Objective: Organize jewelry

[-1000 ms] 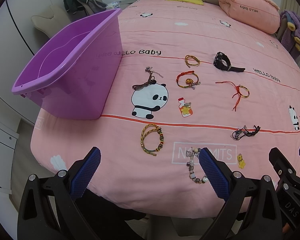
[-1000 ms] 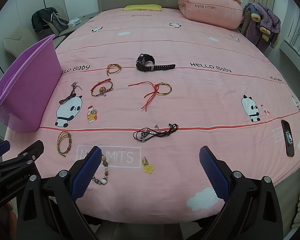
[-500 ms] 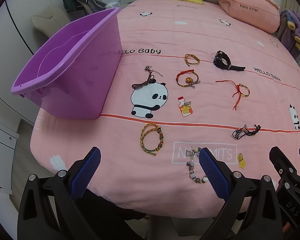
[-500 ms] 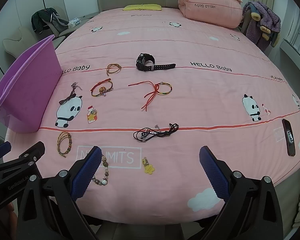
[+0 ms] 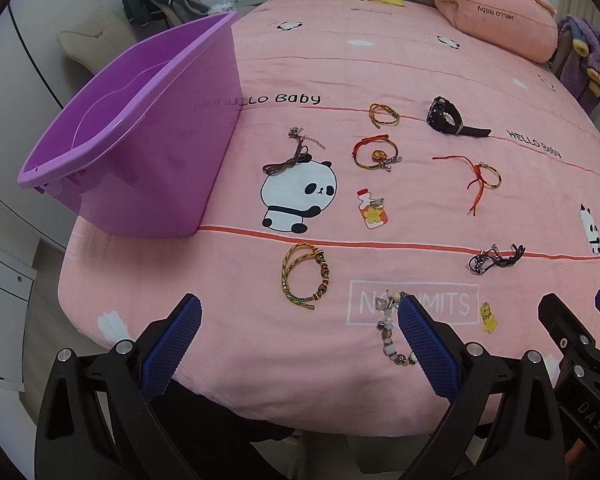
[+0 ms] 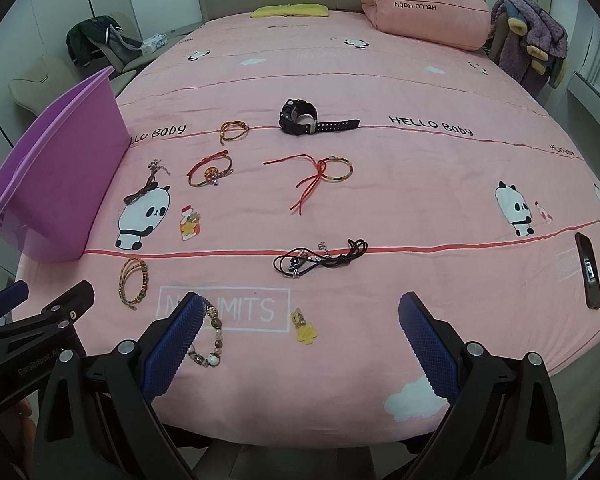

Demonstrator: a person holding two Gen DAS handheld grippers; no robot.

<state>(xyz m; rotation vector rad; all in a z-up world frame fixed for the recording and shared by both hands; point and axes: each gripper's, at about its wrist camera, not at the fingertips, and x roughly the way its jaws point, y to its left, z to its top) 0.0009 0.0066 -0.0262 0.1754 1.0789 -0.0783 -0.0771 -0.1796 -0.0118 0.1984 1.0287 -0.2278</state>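
Note:
Several pieces of jewelry lie spread on a pink bed sheet [image 5: 340, 60]. A purple tub [image 5: 112, 120] stands at the left, nothing visible inside. A gold braided bracelet [image 5: 305, 276] lies just ahead of my left gripper [image 5: 300, 312], which is open and holds nothing. A beaded bracelet [image 5: 388, 328] lies by its right finger. My right gripper [image 6: 300, 312] is open too, over a yellow charm [image 6: 305, 326]. Farther out lie a black cord necklace [image 6: 320, 260], a red string bracelet [image 6: 324, 176], a black watch [image 6: 300, 116] and an orange bracelet [image 6: 210, 170].
A black phone [image 6: 588, 270] lies near the bed's right edge. A pink pillow [image 6: 424, 12] and a yellow cushion [image 6: 290, 10] sit at the head. Chairs draped with clothes [image 6: 96, 40] stand at the left; a purple garment [image 6: 532, 48] hangs at the right.
Both grippers have shifted only slightly; the view has crept a little. Nothing on the bed has moved, and both grippers stay open.

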